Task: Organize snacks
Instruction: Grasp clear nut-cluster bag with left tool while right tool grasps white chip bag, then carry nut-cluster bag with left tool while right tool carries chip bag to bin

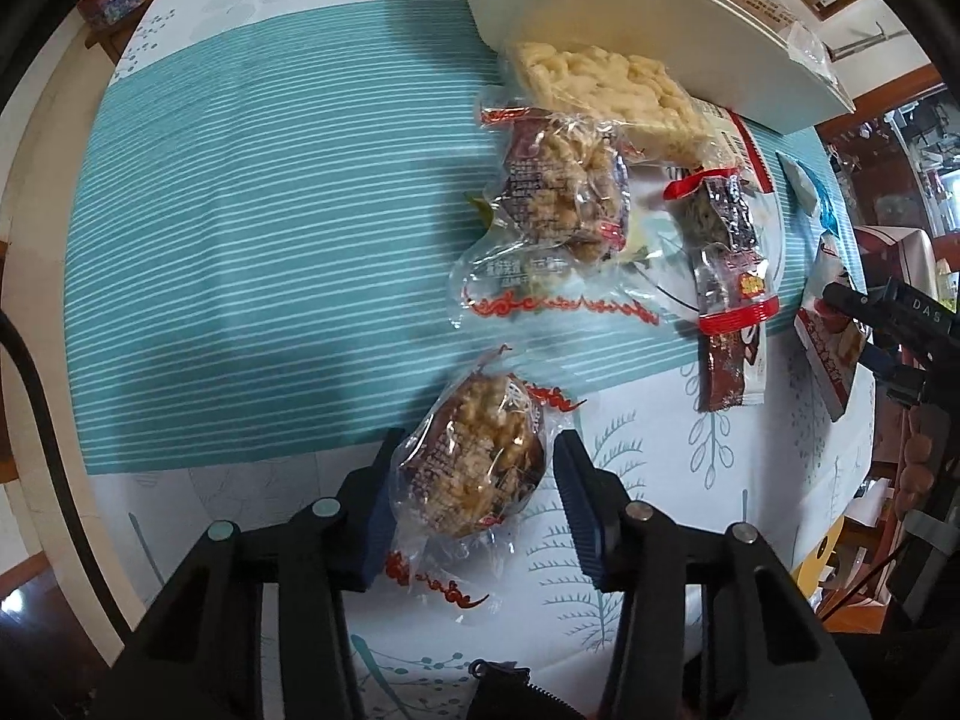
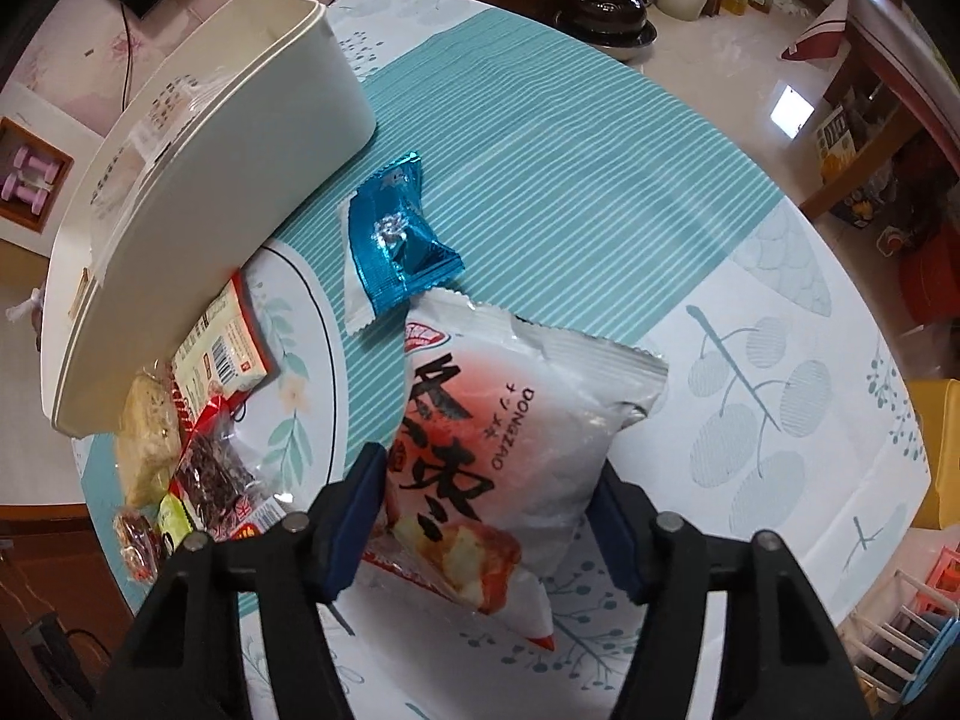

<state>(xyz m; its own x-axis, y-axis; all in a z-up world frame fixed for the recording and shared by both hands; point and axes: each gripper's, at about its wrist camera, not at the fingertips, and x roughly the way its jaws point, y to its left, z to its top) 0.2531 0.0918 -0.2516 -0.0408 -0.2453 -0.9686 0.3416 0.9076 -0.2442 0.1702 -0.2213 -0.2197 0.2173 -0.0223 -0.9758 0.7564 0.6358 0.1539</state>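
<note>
In the left wrist view, my left gripper is open around a brown puffed-rice cake in clear wrap that lies on the tablecloth; the pads stand on either side without pressing it. A second rice cake, a pale rice bar and a dark bar lie beyond, beside the white bin. In the right wrist view, my right gripper is open around a white and red snack bag on the table. A blue candy wrapper lies ahead, next to the white bin.
A teal striped tablecloth covers the round table. The right gripper with its bag shows at the far right of the left wrist view. Several small snacks lie left of the bag. A dark pot stands beyond the table.
</note>
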